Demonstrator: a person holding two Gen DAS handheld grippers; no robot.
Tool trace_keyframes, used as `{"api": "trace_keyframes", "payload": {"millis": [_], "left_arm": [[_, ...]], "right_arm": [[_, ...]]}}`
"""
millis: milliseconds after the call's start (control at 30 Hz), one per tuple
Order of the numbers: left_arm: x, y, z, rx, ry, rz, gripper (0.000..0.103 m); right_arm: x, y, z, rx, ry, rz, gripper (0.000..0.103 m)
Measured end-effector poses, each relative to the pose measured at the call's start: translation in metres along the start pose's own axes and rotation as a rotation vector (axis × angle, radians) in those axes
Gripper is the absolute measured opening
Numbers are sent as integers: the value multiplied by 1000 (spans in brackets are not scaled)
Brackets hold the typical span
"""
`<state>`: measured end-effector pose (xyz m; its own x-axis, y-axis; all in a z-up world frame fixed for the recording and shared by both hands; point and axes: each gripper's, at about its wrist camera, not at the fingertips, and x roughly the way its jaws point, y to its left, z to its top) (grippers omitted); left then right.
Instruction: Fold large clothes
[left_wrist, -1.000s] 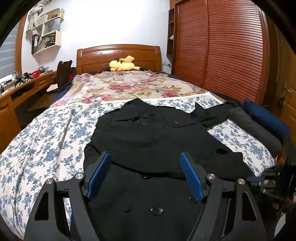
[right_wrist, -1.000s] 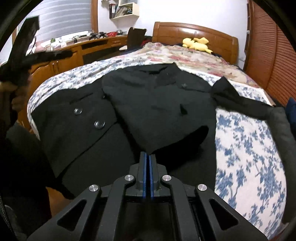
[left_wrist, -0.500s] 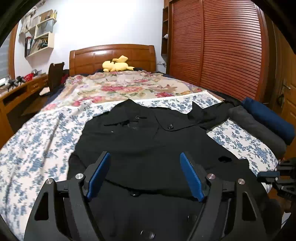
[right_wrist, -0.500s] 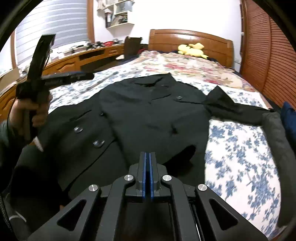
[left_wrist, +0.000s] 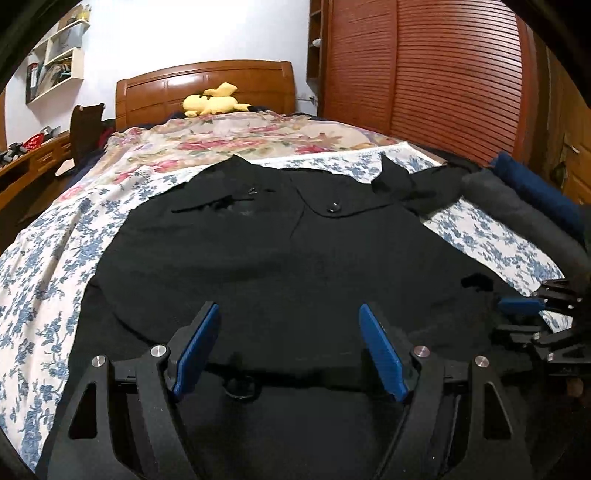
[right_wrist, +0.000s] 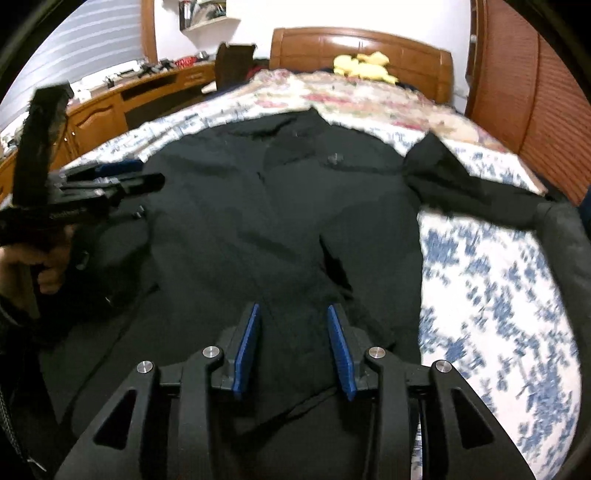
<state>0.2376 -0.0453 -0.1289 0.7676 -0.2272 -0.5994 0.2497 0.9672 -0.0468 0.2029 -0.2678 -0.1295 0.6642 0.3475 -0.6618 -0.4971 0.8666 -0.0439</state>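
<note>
lying lengthwise, black coat (left_wrist: 280, 258) collar toward headboard (left_wrist: 207, 88); left hand-held gripper (left_wrist: 288, 350) wide, empty; right hand-held gripper (right_wrist: 291, 347) opening, empty.

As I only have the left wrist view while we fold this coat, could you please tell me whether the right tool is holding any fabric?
Observer: No. The right tool is opening, its pads apart above the black coat and pinching nothing.
Operator: Thank you. Where is my left tool relative to the coat?
Observer: The left tool is open at the coat's edge nearest the desk. Whether it touches the coat is unclear.
</note>
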Motion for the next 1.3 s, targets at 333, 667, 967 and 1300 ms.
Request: {"api": "trace_keyframes", "payload": {"millis": [333,667,967,1300], "left_arm": [[1,-2,-4,6,-4,-11,78],[3,0,-5,-4,-3,-11,78],[3,0,-6,-8,-5,-13,78],[3,3,-6,-18,-1,-26,78]], "right_arm": [[0,0,-1,15,12,37,41],[-41,-56,35,6,-77,-92,55],[24,-128,79,8,16,-248,55],[106,-203,85,53,205,-471,55]]}}
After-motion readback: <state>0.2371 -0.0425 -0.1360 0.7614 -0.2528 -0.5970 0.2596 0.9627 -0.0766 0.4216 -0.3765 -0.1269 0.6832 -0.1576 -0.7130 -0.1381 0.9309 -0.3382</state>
